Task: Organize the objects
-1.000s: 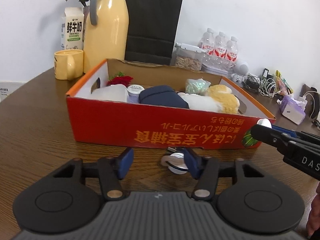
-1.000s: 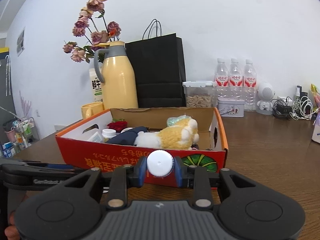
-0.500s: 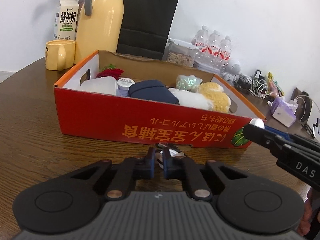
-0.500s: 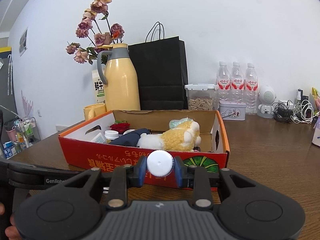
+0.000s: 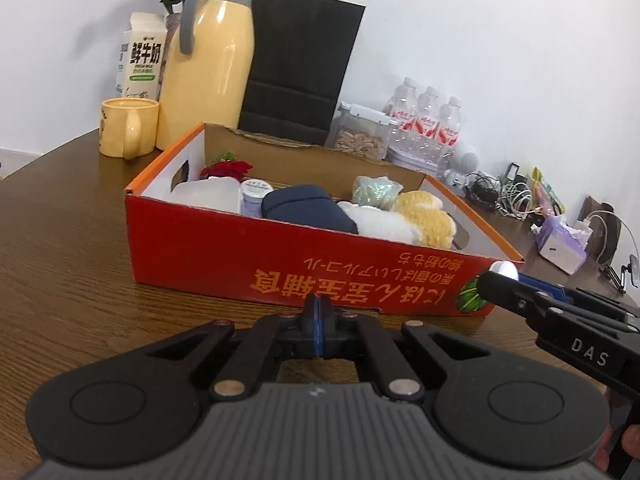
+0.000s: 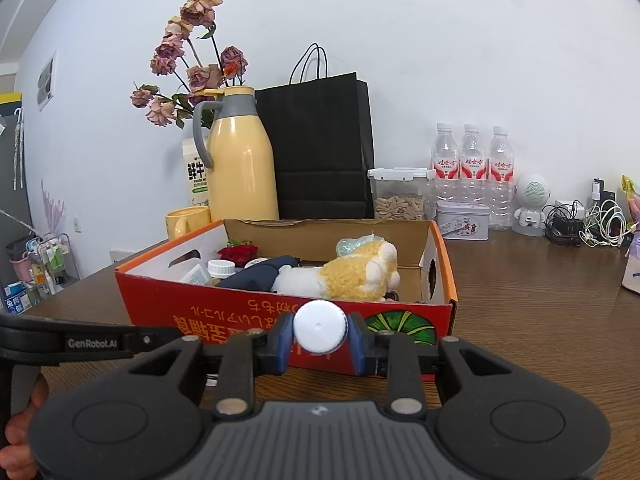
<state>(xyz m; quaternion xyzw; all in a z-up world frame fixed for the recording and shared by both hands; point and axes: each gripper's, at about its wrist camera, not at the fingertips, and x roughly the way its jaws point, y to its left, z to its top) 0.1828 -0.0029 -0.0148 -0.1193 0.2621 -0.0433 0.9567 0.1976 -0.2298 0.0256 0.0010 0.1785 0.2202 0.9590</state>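
Wooden surface stretched out beneath two tools. Left tool had clamped fully together since the earlier frame; whether it gripped anything was unclear. Right tool grasped a white cap. Beyond, a red box already held a plush toy, pouch and bottles; the cap remained outside.

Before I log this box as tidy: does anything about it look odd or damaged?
Yes. The red box has its printed text upside down, so it sits inverted, and its back wall's top edge looks ragged and torn.
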